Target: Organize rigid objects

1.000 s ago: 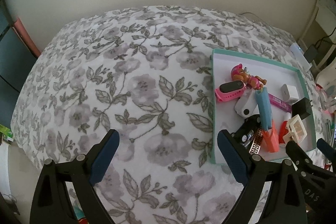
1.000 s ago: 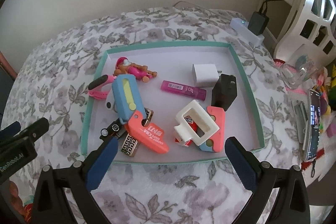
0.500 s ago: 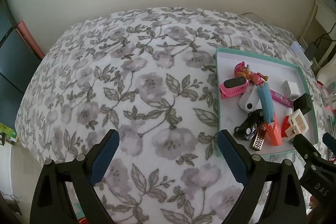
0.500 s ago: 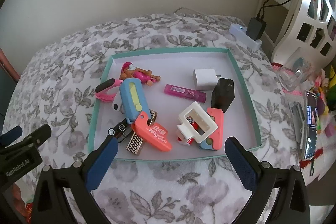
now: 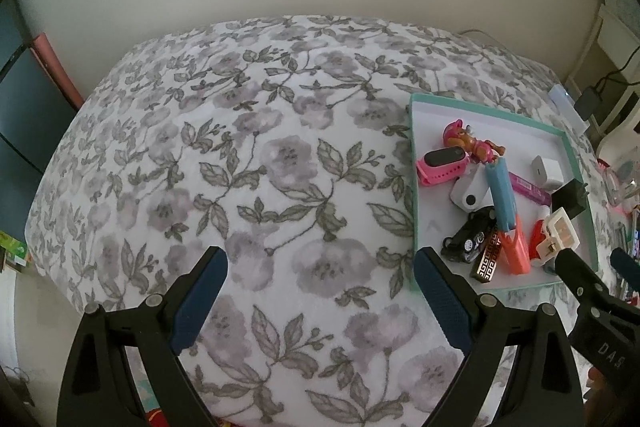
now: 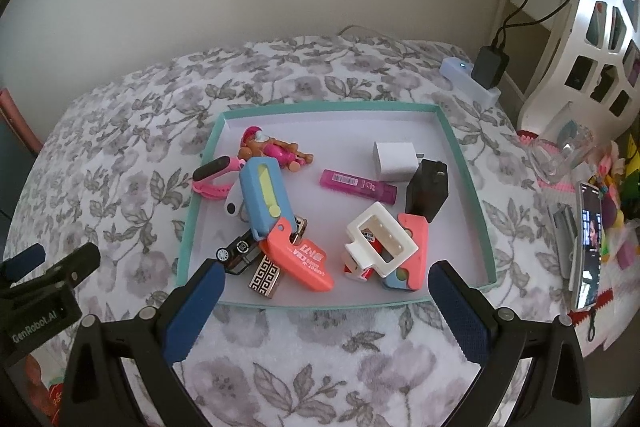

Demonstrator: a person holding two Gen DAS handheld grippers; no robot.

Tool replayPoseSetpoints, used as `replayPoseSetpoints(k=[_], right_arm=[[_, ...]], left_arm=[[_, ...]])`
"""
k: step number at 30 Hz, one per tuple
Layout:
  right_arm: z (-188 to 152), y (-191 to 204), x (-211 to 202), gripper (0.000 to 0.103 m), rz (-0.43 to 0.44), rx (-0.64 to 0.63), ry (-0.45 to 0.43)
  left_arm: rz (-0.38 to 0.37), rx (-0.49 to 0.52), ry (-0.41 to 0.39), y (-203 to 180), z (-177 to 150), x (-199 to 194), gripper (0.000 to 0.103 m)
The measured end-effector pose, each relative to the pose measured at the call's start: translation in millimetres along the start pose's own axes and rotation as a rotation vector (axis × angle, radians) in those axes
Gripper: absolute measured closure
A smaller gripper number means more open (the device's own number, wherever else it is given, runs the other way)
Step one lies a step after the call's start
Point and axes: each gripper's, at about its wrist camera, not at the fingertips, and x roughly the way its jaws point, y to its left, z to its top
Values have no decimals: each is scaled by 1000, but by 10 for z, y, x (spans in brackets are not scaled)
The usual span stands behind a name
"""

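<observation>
A bed [image 5: 248, 163] with a grey flowered cover fills both views, and both grippers hang above it. The left gripper [image 5: 320, 301] has its jaws spread wide with nothing between them, only bare cover beneath. The right gripper [image 6: 326, 307] is likewise spread wide and empty.

A shallow tray [image 6: 468, 183] with a teal rim lies on the bed just ahead of the right jaws, reaching about from one fingertip to the other; from the left jaws it lies ahead and to the right, its near corner close by the right fingertip.

Inside the tray, ahead of the right jaws' left finger, a blue case [image 6: 264, 199] leans over an orange case [image 6: 304, 259], with a toy car [image 6: 236, 251] and a patterned lighter [image 6: 265, 277] nearest that fingertip. A pink watch [image 6: 210, 175] rests against the tray's left wall, and a pink toy figure [image 6: 276, 149] lies beyond the blue case. Toward the right finger a white frame [image 6: 380, 243] sits tilted on a coral-and-blue piece [image 6: 414, 247]. Farther ahead stand a black charger [image 6: 426, 193] and a white charger [image 6: 394, 159], touching, with a pink tube [image 6: 358, 183] lying flat left of them.

A phone [image 6: 588, 247] lies outside the tray, well right of the right jaws.
</observation>
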Motion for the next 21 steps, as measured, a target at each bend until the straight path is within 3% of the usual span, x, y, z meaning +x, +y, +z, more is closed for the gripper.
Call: replayPoseSetpoints(k=[21], right_arm=[[16, 15, -1, 0, 0, -3, -5]], left_arm=[[-2, -20, -13, 33, -3, -43, 9]])
